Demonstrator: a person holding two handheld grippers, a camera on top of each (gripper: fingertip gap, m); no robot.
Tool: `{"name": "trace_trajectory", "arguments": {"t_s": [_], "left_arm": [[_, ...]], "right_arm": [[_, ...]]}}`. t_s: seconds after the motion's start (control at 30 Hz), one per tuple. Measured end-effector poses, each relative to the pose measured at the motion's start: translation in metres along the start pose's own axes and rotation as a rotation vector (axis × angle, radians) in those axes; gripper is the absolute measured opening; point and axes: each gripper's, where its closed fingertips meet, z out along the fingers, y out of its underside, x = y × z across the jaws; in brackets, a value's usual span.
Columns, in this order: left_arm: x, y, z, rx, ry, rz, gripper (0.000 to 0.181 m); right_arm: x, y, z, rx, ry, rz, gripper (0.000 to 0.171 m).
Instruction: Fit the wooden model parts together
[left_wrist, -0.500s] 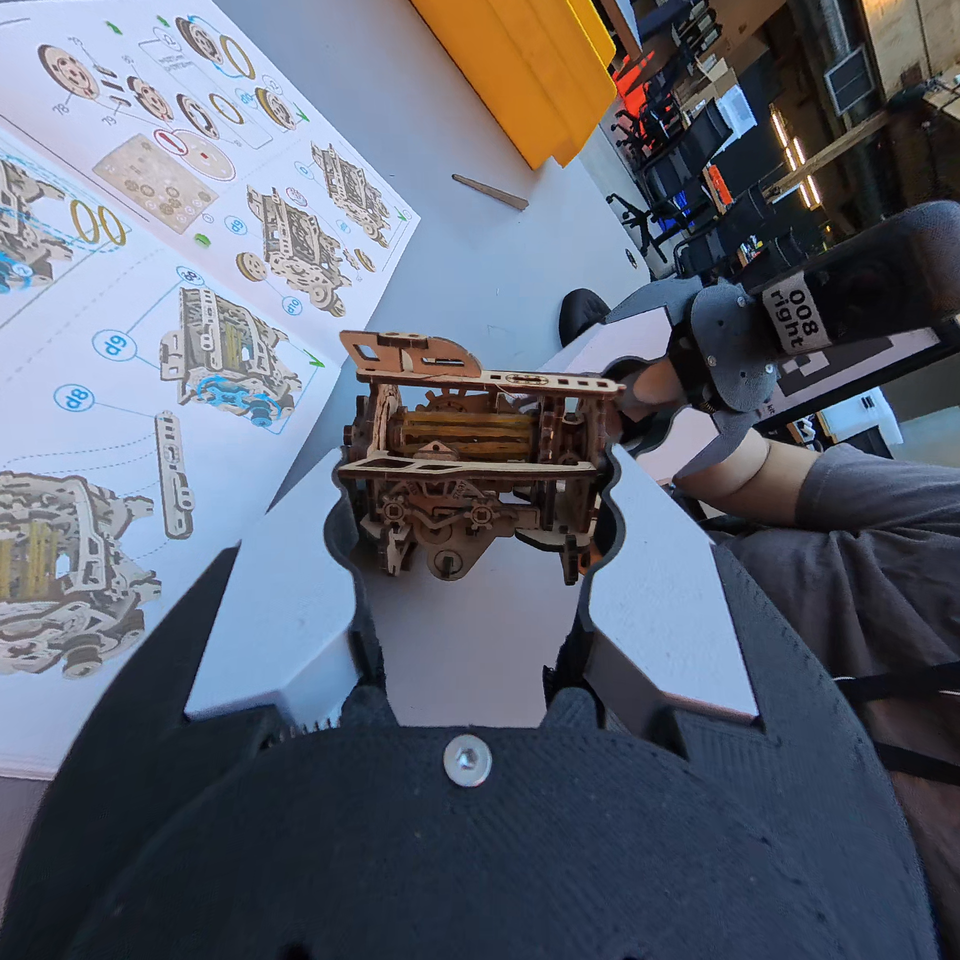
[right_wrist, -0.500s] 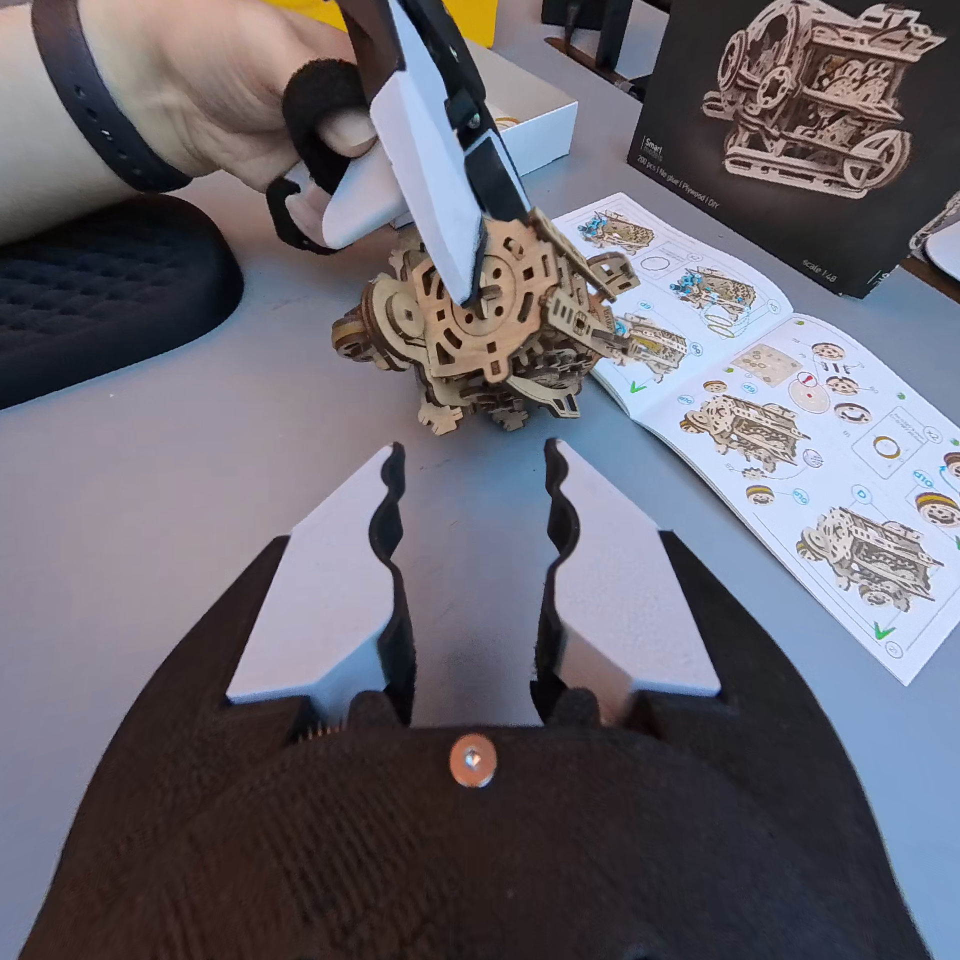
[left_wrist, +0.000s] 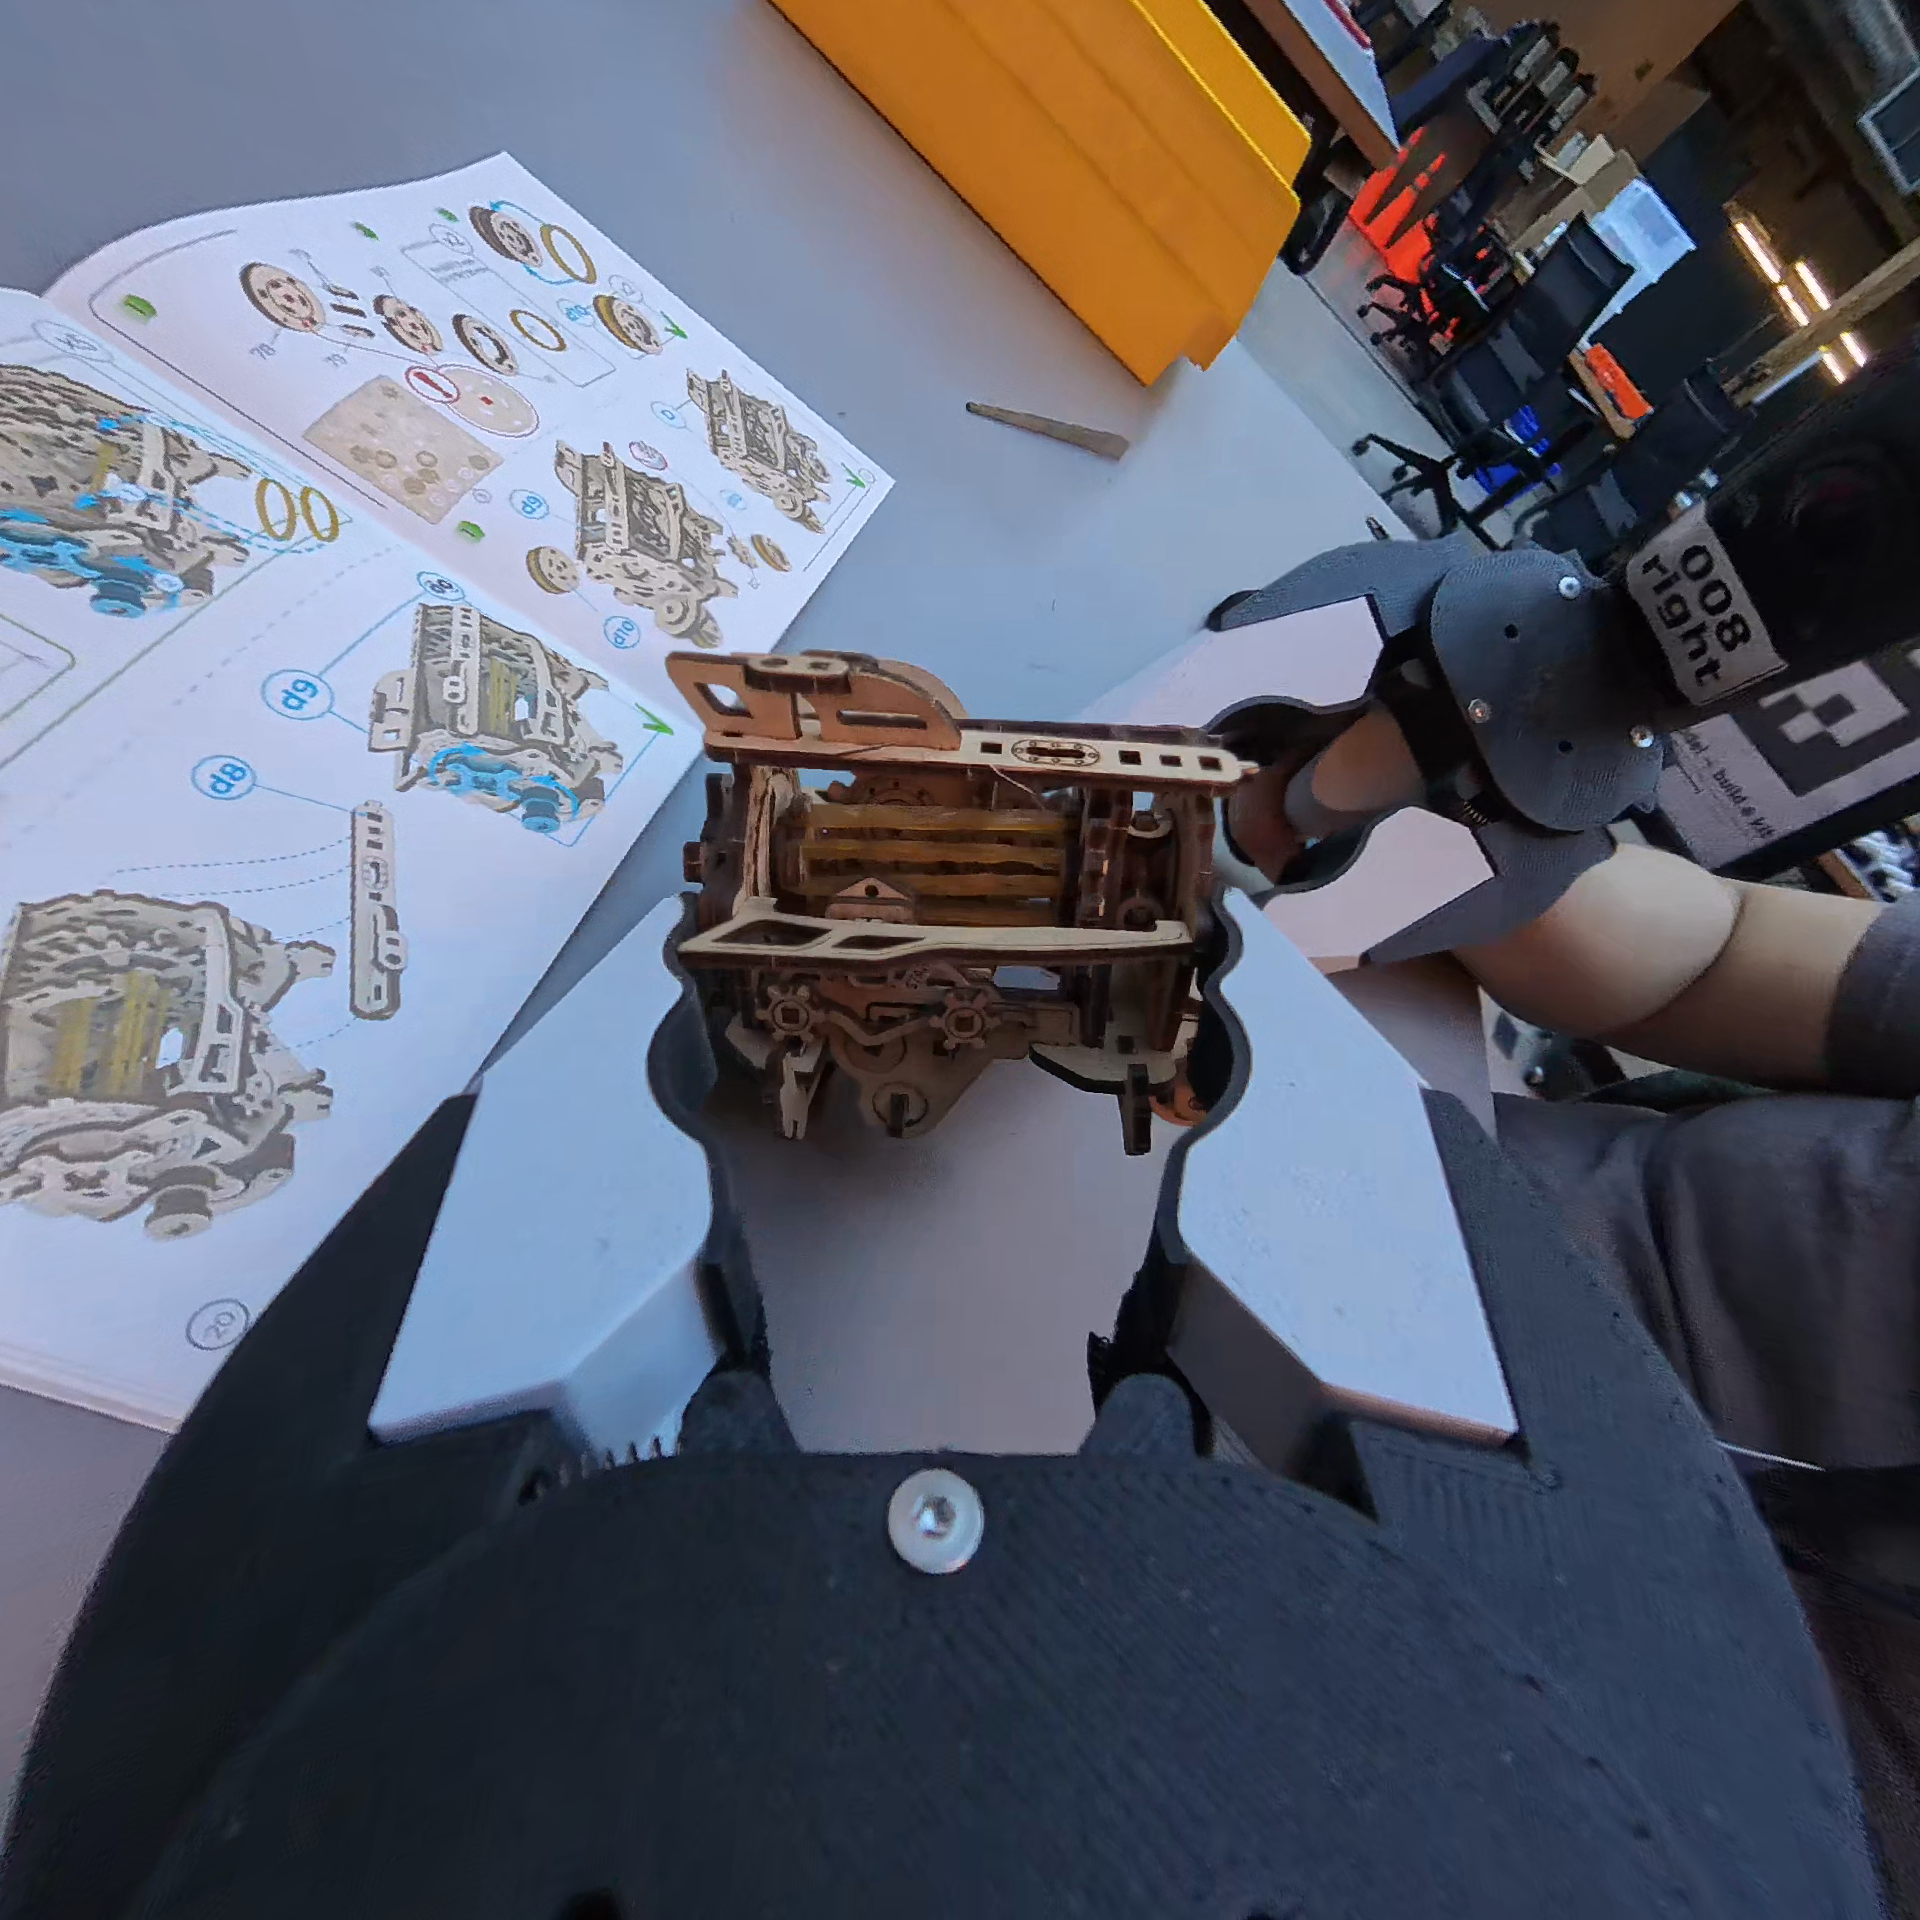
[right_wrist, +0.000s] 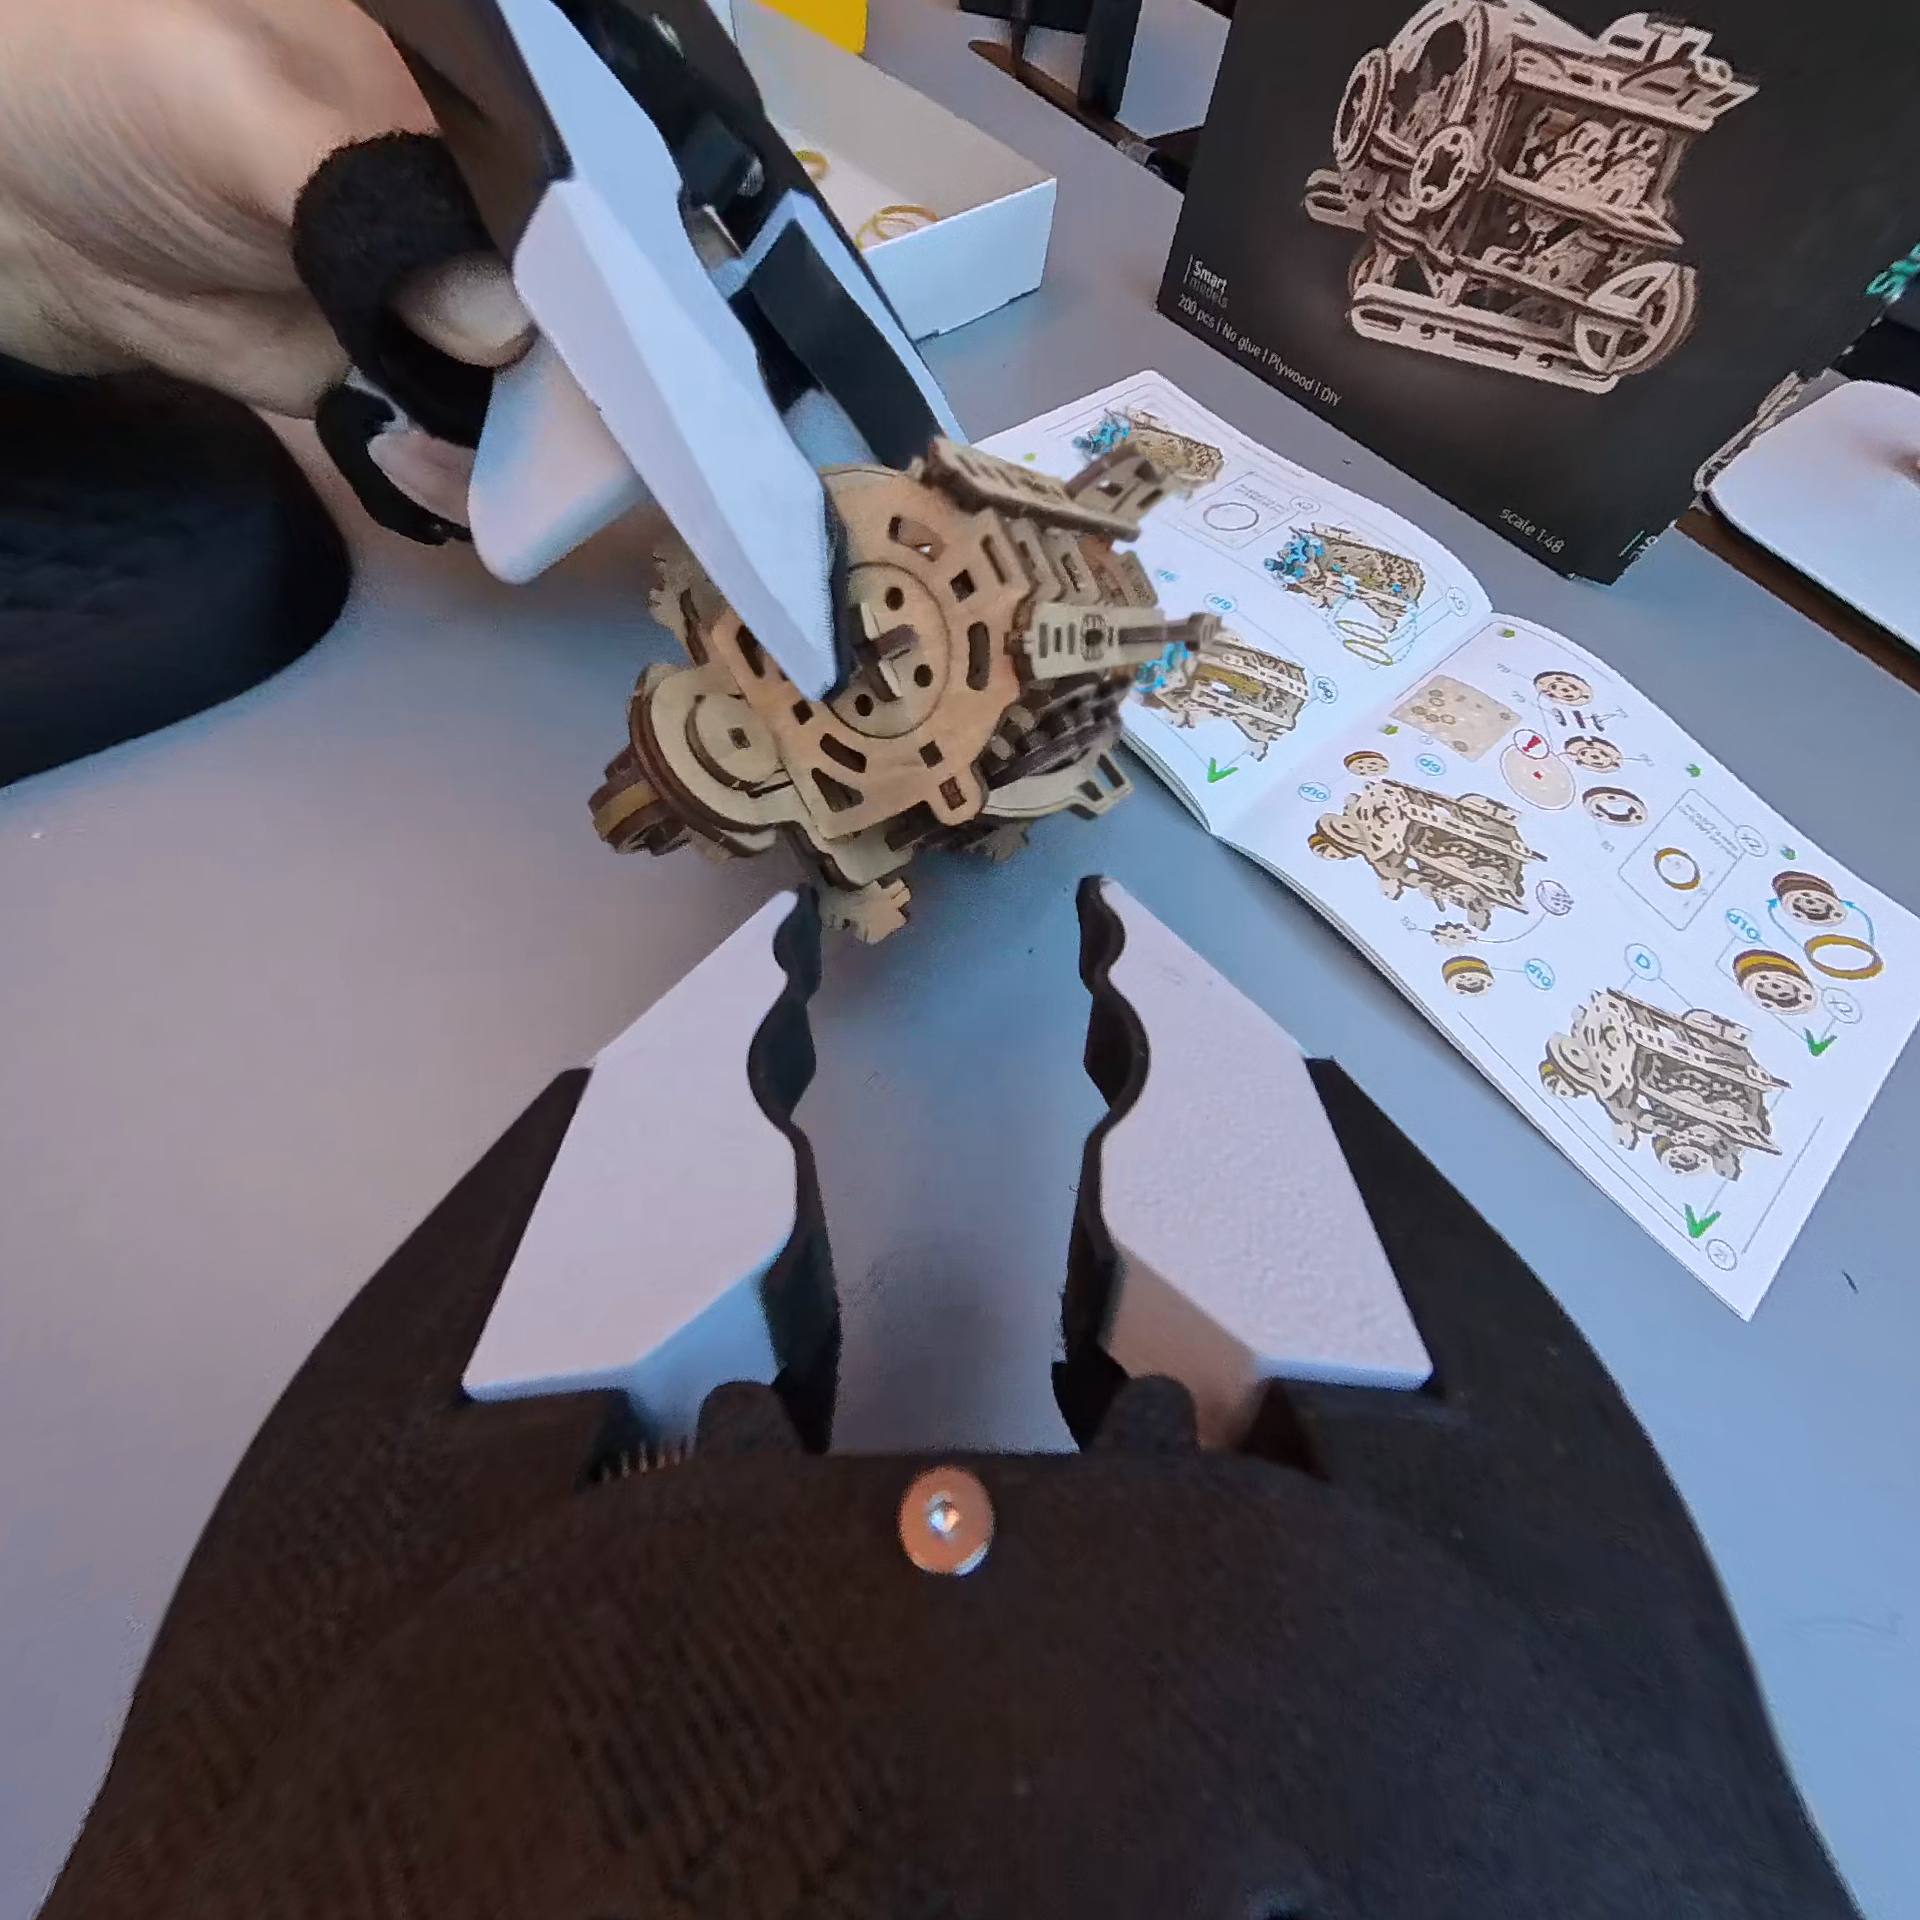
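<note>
A partly built wooden model (left_wrist: 935, 904) with gears and yellow rubber bands is held above the grey table (left_wrist: 935, 260). My left gripper (left_wrist: 945, 987) is shut on it, one finger on each end. In the right wrist view the model (right_wrist: 894, 717) hangs tilted, with the left gripper's white fingers (right_wrist: 665, 447) clamping its round side plate. My right gripper (right_wrist: 945, 904) is open and empty, its tips just below and in front of the model. It also shows in the left wrist view (left_wrist: 1278, 800), close to the model's right end.
An open instruction booklet (left_wrist: 364, 727) lies left of the model; it also shows in the right wrist view (right_wrist: 1507, 883). A yellow bin (left_wrist: 1039, 156) and a wooden stick (left_wrist: 1049, 428) lie beyond. A black kit box (right_wrist: 1507, 260), a white tray (right_wrist: 935, 249) and a black pad (right_wrist: 135, 582) stand around.
My right gripper has moved closer to the model, still open. My left gripper keeps its hold; the model now sits nearer and more tilted in the right wrist view.
</note>
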Motion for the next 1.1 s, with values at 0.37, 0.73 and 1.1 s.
{"name": "trace_trajectory", "arguments": {"t_s": [0.37,0.73,1.1], "left_arm": [[0.008,0.013,-0.002,0.093,-0.273,0.153,0.093],[0.018,0.039,0.000,0.099,-0.569,0.227,0.093],[0.023,0.051,0.004,0.100,-0.530,0.108,0.094]], "right_arm": [[-0.008,0.029,-0.026,-0.104,-0.105,0.095,0.054],[-0.015,-0.029,-0.055,0.232,-0.404,0.684,0.077],[-0.018,-0.022,-0.023,0.163,-0.343,0.691,0.061]]}}
